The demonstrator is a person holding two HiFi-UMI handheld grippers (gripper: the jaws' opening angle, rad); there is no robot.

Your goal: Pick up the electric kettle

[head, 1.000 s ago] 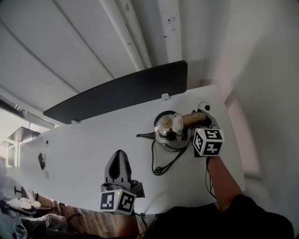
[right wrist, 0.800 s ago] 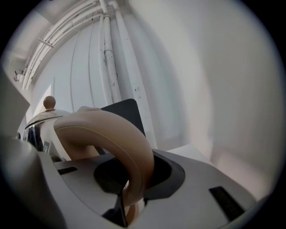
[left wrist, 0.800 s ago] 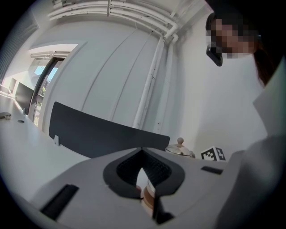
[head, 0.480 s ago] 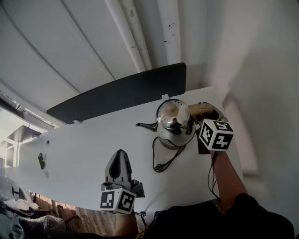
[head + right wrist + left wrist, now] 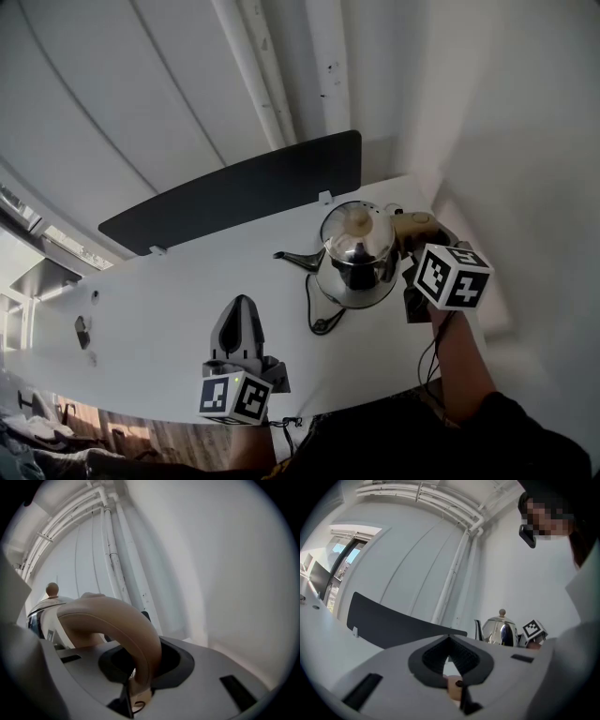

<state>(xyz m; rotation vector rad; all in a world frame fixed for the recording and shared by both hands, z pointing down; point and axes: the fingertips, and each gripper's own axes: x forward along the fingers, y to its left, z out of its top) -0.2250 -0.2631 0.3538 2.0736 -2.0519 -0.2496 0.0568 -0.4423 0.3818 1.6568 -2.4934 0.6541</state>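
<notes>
The electric kettle [image 5: 357,260] is polished steel with a knob lid, its spout pointing left and a tan curved handle [image 5: 418,225] on its right. It hangs above the white table [image 5: 141,328]. My right gripper [image 5: 413,251] is shut on that handle, its marker cube toward me. In the right gripper view the tan handle [image 5: 115,623] arches out from between the jaws of the right gripper [image 5: 140,660], with the kettle body [image 5: 41,616] at the left. My left gripper [image 5: 241,307] hovers at the table's front, shut and empty. From the left gripper [image 5: 450,639] the kettle [image 5: 500,632] shows ahead to the right.
A black cord [image 5: 317,314] loops on the table under the kettle. A dark panel [image 5: 234,192] stands along the table's back edge. White pipes [image 5: 323,66] run up the wall behind. The wall stands close on the right.
The right gripper has lifted the kettle by its handle, so it looks larger and sits further right. The left gripper has hardly shifted.
</notes>
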